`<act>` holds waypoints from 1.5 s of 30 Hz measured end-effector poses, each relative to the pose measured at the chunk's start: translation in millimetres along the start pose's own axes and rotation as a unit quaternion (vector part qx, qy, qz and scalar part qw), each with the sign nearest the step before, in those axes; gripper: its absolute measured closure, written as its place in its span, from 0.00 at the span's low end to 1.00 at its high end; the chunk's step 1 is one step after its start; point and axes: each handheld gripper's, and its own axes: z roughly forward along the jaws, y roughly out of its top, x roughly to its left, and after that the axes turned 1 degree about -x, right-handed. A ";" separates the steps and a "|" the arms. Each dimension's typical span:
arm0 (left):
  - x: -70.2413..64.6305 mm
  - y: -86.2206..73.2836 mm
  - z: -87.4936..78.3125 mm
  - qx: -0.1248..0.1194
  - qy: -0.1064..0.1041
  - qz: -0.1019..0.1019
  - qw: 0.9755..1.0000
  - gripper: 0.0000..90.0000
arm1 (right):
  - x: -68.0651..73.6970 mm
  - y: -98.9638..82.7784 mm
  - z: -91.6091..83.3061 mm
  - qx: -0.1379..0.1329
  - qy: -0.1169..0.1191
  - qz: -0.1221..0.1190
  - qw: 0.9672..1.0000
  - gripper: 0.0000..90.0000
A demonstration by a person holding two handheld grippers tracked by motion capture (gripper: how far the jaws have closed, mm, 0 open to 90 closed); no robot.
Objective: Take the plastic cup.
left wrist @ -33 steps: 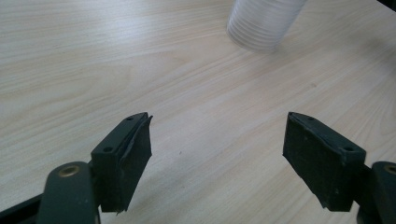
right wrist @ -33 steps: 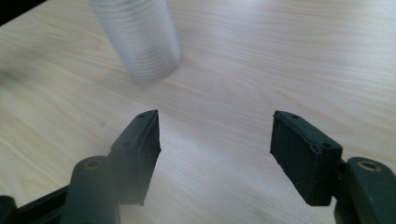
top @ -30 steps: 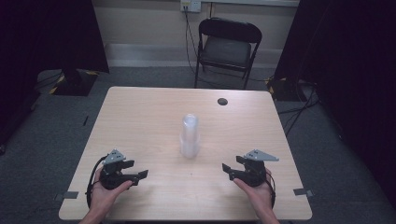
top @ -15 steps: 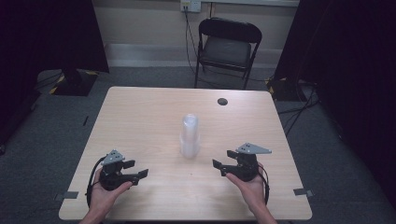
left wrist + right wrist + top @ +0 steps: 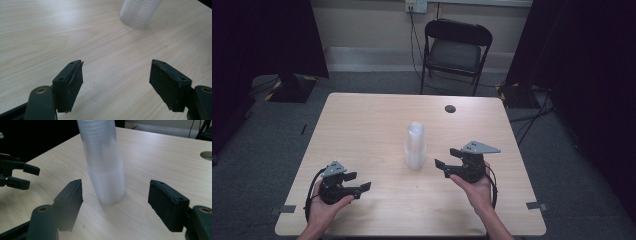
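My right gripper (image 5: pixel 446 165) near cup stack (image 5: pixel 415 145), jaws apart, path unobstructed. My left gripper (image 5: pixel 360 185) jaws apart, over bare table (image 5: pixel 362 125). Round hole (image 5: pixel 450 108) beyond stack.

The stack of clear cups (image 5: pixel 105 167) is cut off at the top edge in the right gripper view and blurred; in the left gripper view (image 5: pixel 139 11) just its base shows.
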 end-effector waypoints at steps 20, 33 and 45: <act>-1.2 0.0 -0.4 0.000 0.001 0.004 1.000 0.30 | 18.9 38.2 37.4 -0.007 0.019 -0.056 0.998 0.23; -0.5 -0.3 -0.4 0.005 0.003 0.006 1.000 0.30 | 12.9 50.0 76.3 -0.006 0.013 -0.052 0.999 0.20; -0.3 -0.4 0.3 0.005 0.001 0.006 1.000 0.30 | 10.0 43.3 104.6 -0.001 0.021 -0.041 0.999 0.21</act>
